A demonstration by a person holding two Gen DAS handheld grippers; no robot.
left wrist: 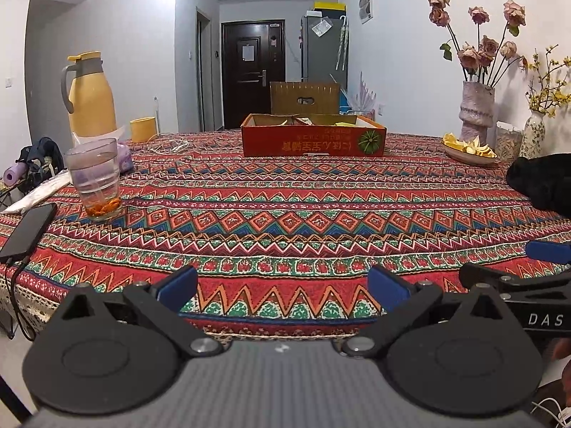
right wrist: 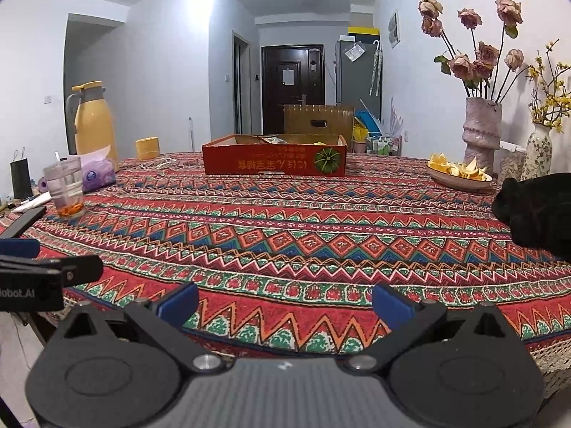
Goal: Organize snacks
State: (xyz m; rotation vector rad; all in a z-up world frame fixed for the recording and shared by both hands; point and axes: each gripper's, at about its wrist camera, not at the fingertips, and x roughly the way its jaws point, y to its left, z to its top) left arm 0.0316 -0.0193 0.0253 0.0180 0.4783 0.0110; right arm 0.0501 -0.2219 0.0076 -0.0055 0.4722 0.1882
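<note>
**Ana:** Patterned cloth is covering the whole desk (left wrist: pixel 285 207), and a hallway with a dark door is showing behind it. What is standing on it?

**Ben:** At the far edge a shallow red box (left wrist: pixel 313 138) is sitting, open at the top. On the left a yellow jug (left wrist: pixel 89 96), a glass (left wrist: pixel 95 178) with something orange at the bottom, and a phone (left wrist: pixel 26 233) are lying about. On the right a plate of peels (left wrist: pixel 467 148) is resting in front of a pale vase (left wrist: pixel 476 110), and a black cloth (left wrist: pixel 542 182) is lying at the edge.

**Ana:** And the tools?

**Ben:** The left tool (left wrist: pixel 282 287) is hovering over the near edge with its blue pads spread wide and nothing between them. The right tool (right wrist: pixel 285 303) is doing the same just beside it, also wide and empty.

**Ana:** So how far along is the tidying?

**Ben:** It is looking either barely begun or nearly over. A few yellowish packets seem to be lying inside the box, too low behind its wall to name, and no loose snack is showing on the cloth.

**Ana:** Which way is the box running?

**Ben:** Its long axis is lying left to right across both views, its printed side with the green pumpkin picture facing the tools, the lettering upside down. Both tools are staying well apart from it.
</note>
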